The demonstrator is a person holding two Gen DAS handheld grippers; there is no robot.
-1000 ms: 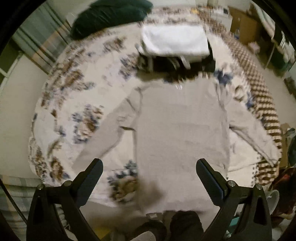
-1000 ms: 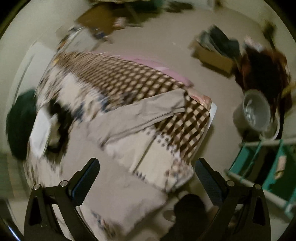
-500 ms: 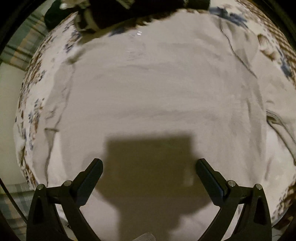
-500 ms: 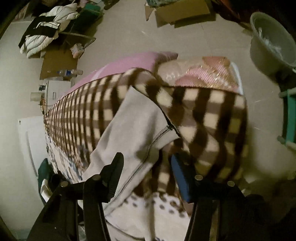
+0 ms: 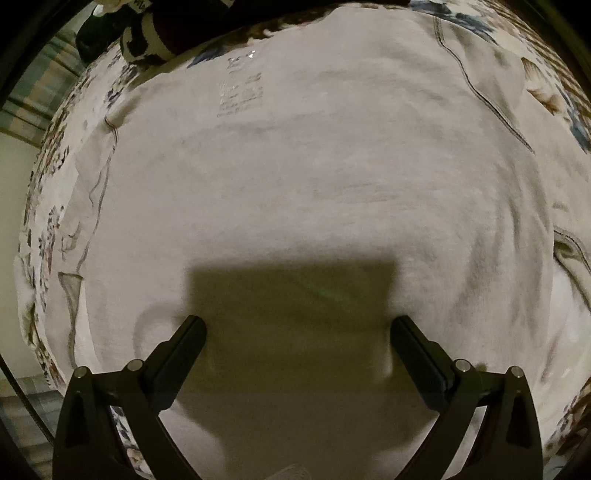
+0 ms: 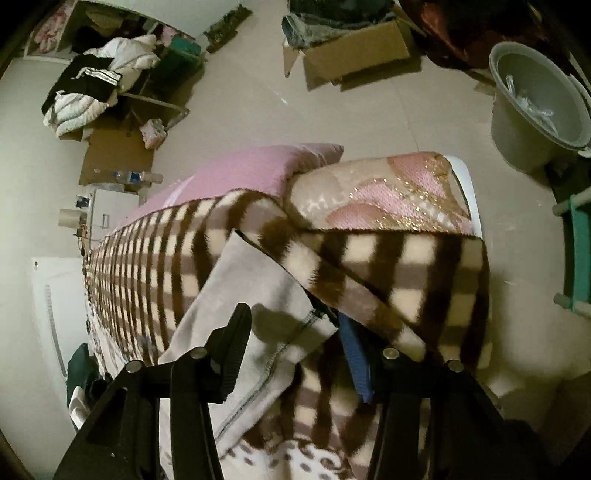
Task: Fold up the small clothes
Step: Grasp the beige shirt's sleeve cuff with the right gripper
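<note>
Pale grey long-sleeved top (image 5: 314, 166) spread flat, back side up, across the middle of a bed with a flower-print cover (image 5: 48, 177). Printed neck label near the far edge of the bed, beside a heap of dark clothes (image 5: 166, 33).

Left claw (image 5: 297, 325) spread wide, hovering very close over the lower body of the top, near the near edge of the bed. Nothing pinched. Tips either just touching the cloth or just above; hard to tell. Probably placed there for steadying the body during the sleeve fold.

Right claw (image 6: 293, 332) at the right-hand corner of the bed, straddling the cuff of the right sleeve (image 6: 251, 295). Fingers narrowed to either side of the cuff but not pressed together; cloth between them, not visibly gripped. Sleeve stretched out flat over a brown-and-cream checked blanket (image 6: 406, 273), cuff close to the blanket's folded edge. Looks like the setup for pinching the cuff and carrying the sleeve inward over the body.

Pink pillow (image 6: 251, 173) beyond the blanket.

On the floor, well apart from the bed: 1 open cardboard box (image 6: 351, 51) holding dark folded clothes, and 1 grey bucket (image 6: 535, 107) with something clear and crinkled inside, too small for naming.
</note>
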